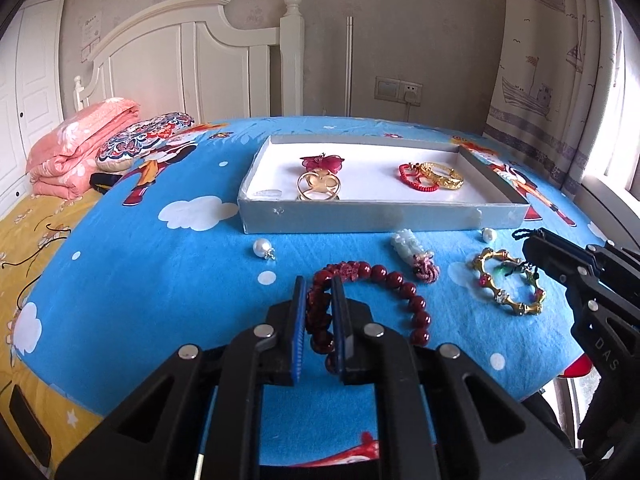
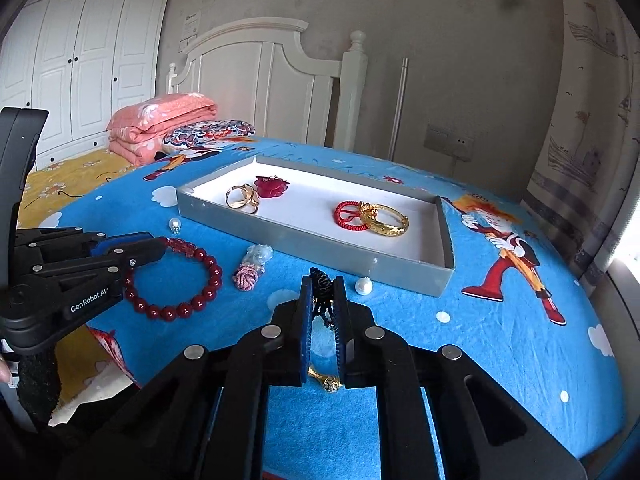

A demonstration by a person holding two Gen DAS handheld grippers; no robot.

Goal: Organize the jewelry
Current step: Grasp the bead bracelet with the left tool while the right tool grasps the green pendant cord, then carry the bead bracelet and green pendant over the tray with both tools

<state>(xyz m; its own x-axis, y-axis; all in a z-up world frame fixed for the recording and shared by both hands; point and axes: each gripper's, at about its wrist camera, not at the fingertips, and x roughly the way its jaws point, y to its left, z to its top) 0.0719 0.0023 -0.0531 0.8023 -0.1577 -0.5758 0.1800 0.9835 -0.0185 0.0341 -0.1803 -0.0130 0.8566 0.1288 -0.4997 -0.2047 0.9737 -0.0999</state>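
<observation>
In the left wrist view, my left gripper (image 1: 318, 284) is shut on a dark red bead bracelet (image 1: 416, 304) that lies on the blue cloth; the beads sit between its blue pads. My right gripper (image 2: 323, 280) is shut on a black knotted cord (image 2: 322, 278) tied to a gold jewelled bangle (image 1: 508, 284), part of which shows under the fingers. A grey, white-lined tray (image 1: 360, 216) behind holds gold rings (image 1: 318, 186), a red flower piece (image 1: 322, 162), a red cord bracelet (image 1: 416, 176) and a gold bangle (image 1: 444, 174).
Loose on the cloth are two pearls (image 1: 262, 247) (image 1: 489, 234) and a pale jade pendant with a pink knot (image 1: 412, 252). A folded pink quilt (image 1: 80, 148) and a patterned pillow (image 1: 140, 140) lie far left. A curtain (image 1: 560, 80) hangs at the right.
</observation>
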